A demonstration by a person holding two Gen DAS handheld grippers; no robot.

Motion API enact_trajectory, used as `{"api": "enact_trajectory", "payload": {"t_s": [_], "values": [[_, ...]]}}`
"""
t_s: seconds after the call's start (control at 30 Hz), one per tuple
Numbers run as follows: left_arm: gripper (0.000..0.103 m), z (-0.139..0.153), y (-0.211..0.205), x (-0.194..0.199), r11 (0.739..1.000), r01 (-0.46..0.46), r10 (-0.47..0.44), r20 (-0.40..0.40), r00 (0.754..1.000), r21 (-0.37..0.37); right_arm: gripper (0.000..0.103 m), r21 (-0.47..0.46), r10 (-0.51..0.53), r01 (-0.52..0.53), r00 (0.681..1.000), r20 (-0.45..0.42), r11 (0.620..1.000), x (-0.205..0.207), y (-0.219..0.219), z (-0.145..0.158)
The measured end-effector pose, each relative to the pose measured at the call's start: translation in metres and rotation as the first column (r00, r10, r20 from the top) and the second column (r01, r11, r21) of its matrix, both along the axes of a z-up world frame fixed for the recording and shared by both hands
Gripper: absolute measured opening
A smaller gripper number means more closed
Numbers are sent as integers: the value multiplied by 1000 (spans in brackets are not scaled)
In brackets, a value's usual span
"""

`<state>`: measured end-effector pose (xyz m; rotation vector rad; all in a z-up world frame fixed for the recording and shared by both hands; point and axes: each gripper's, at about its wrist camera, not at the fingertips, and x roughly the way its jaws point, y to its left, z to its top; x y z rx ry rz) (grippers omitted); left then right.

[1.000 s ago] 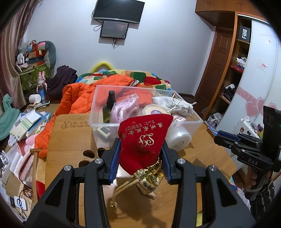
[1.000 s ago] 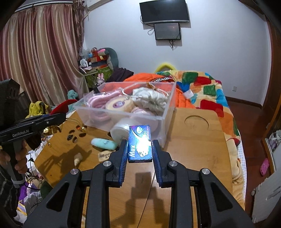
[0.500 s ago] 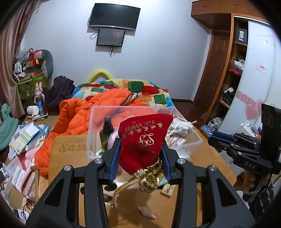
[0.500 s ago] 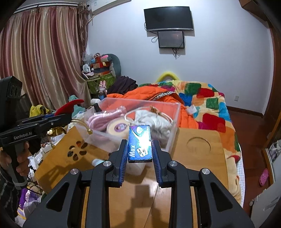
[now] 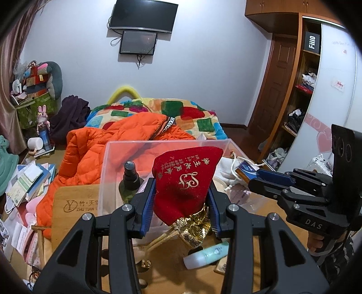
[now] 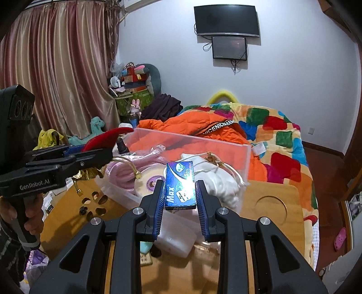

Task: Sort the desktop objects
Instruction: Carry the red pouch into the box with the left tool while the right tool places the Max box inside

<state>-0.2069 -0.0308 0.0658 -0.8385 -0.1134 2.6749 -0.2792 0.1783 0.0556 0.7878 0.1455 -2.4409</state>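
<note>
L view only: mint tube (image 5: 206, 254) under red pouch (image 5: 184, 181)

A home bedroom: quilted bed (image 5: 181, 117), wardrobe (image 5: 301, 90), wall television (image 6: 226, 20).

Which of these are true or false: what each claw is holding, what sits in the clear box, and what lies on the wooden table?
1. The left gripper is clamped on a red velvet pouch with gold lettering. True.
2. The right gripper holds a green glass bottle. False: it holds a small blue box marked Max.
3. A coil of pink rope lies inside the clear plastic bin. True.
4. The clear plastic bin holds nothing. False: it also contains a white drawstring bag and a dark spray bottle.
5. A mint-green tube lies on the wooden table. True.
</note>
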Motion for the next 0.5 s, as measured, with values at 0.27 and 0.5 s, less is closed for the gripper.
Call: {"api": "enact_trajectory", "payload": {"t_s": [0.27,0.5], "values": [[41,-17,1,-22,1000,5,-5,37,999,-7,25,24,9,-10,1000,4,1000,-17,-7,-9],[41,-20,-1,-32,1000,5,-5,44,999,-6,25,34,32,-33,999,10,999,-27,-17,-15]]}}
